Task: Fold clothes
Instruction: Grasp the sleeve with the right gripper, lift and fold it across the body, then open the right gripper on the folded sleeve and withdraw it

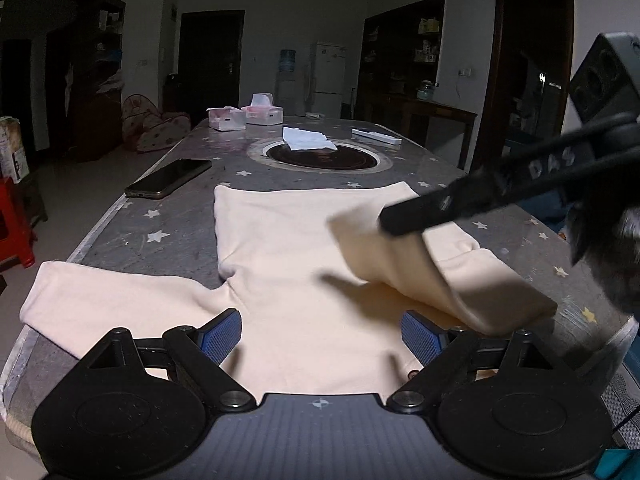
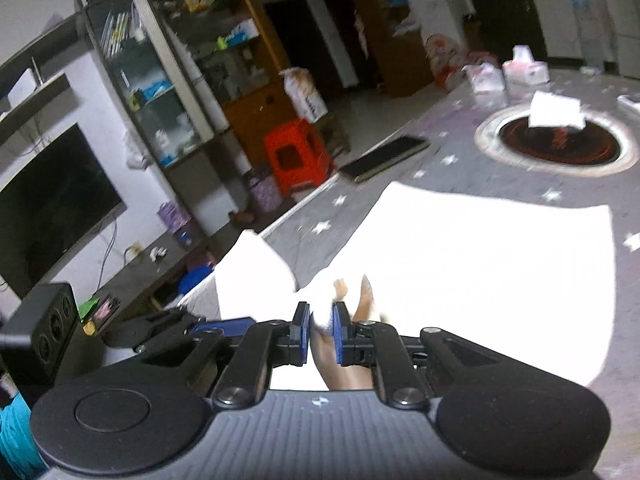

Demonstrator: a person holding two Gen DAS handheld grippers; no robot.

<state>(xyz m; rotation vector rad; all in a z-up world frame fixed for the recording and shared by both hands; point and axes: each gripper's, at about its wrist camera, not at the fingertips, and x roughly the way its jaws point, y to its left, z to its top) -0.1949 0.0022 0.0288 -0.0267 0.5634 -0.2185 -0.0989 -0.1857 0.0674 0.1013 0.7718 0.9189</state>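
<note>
1. Plainly, the cream garment (image 1: 288, 264) lies spread across the star-patterned table (image 1: 176, 236), its body running toward twelve o'clock in the left wrist view, one sleeve lying flat out to nine o'clock and the other lifted at three o'clock.
2. Left gripper (image 1: 320, 336): jaws stand wide apart over the near end of the garment, with nothing between the blue pads (cloth shows beneath them, not in them).
3. Right gripper (image 2: 321, 334): jaws stand narrow with a fold of the lifted sleeve between the pads; the gap is slight, and whether the pads press the cloth firmly I cannot tell for certain, though the sleeve hangs raised from the fingers in the left view.
4. Handling, as a judgement: the fabric looks soft, light and limp, so it will drape and sag from any single pinch and slide easily on the smooth tabletop.
5. Best holds are probably the cuff or seam edges, where doubled cloth gives the pads more to bite.
6. A phone (image 1: 168, 178) sits at eleven o'clock, just beside the garment's far corner.
</note>
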